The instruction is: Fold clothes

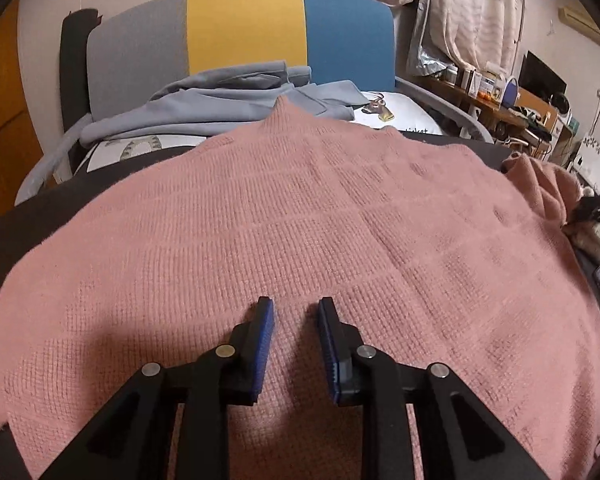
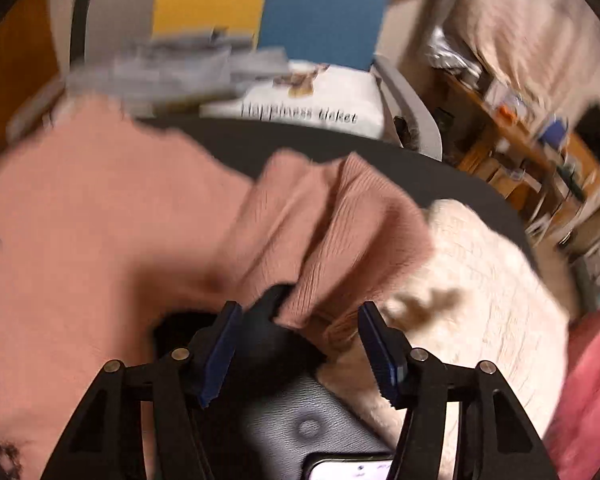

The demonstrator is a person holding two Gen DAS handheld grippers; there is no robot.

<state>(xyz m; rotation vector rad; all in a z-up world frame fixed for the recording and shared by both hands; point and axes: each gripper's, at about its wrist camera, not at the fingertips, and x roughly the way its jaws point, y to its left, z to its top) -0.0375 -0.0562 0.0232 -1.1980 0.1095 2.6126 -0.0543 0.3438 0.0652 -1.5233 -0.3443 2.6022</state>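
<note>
Jaws of the left gripper (image 1: 294, 312) stand slightly apart above the pink sweater (image 1: 300, 220), holding nothing; their inner faces carry ribbed blue pads (image 1: 266, 344). Jaws of the right gripper (image 2: 300, 316) are spread wide, with the sweater's ribbed sleeve (image 2: 332, 240) bunched between them but not pinched. The pink sweater is a waffle-textured knit spread flat over the dark counter (image 1: 40, 204). Beyond the sweater's far edge sits a white cushion (image 2: 332, 96) printed with "Happiness ticket" in black script, and on it a folded grey-blue garment (image 1: 220, 96) of smooth cloth. Behind that rises a chair back (image 1: 244, 28) in grey, yellow and blue panels. Right of the sweater's sleeve lies a cream cable-knit garment (image 2: 480, 280), fuzzy and thick. The right wrist view is blurred.
</note>
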